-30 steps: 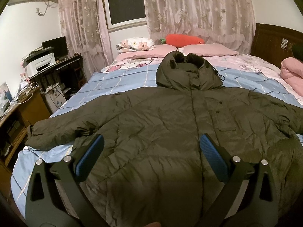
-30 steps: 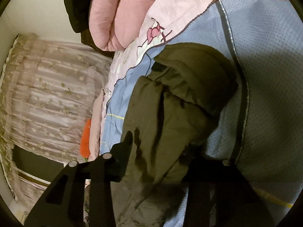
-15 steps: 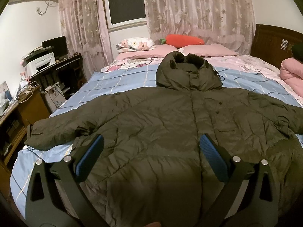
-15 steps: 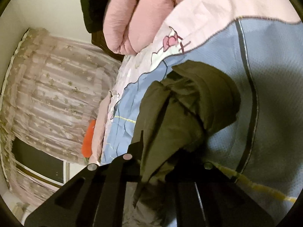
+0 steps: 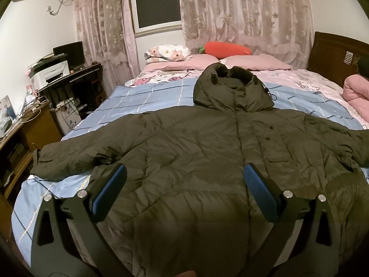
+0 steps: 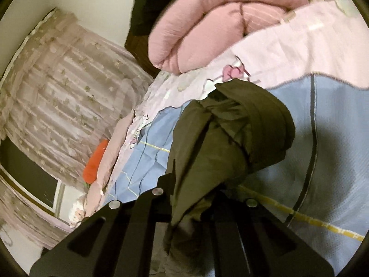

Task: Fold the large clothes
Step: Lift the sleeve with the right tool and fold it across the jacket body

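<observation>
Left wrist view: a dark olive hooded puffer coat (image 5: 207, 157) is seen spread front-up across the blue checked bedspread (image 5: 147, 101), hood toward the pillows, with the left gripper (image 5: 184, 189) held wide open above the lower front, nothing gripped. In the right wrist view the right gripper (image 6: 196, 198) is closed tight on the coat's right sleeve cuff (image 6: 233, 138), jaws having just been closing on the fabric. The sleeve is judged best carried flat across the chest, cuff kept pinched and untwisted.
</observation>
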Demonstrator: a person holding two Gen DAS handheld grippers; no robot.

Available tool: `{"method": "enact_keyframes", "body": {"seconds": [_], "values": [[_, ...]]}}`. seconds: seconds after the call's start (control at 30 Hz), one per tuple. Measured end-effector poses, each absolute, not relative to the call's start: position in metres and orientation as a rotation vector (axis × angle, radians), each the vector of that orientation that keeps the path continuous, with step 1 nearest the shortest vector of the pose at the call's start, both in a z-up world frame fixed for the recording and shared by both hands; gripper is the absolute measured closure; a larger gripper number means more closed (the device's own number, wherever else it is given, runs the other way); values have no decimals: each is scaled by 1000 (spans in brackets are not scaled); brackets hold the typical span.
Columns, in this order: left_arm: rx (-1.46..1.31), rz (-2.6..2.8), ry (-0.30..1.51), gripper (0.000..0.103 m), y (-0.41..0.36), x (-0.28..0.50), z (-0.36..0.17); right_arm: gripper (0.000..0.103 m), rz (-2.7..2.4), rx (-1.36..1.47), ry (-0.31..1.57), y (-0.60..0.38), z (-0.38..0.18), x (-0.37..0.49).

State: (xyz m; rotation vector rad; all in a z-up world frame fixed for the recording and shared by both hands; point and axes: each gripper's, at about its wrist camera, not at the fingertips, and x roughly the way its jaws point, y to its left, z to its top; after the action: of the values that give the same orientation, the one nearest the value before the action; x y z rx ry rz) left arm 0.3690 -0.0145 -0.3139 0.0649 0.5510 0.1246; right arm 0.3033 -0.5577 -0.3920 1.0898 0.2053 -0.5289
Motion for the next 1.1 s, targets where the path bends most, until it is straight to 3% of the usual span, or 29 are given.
{"method": "enact_keyframes", "body": {"seconds": [1.1], "values": [[-50,268,503,2,79,400,-290,98,-356,576,182,-423,-248,324]]}}
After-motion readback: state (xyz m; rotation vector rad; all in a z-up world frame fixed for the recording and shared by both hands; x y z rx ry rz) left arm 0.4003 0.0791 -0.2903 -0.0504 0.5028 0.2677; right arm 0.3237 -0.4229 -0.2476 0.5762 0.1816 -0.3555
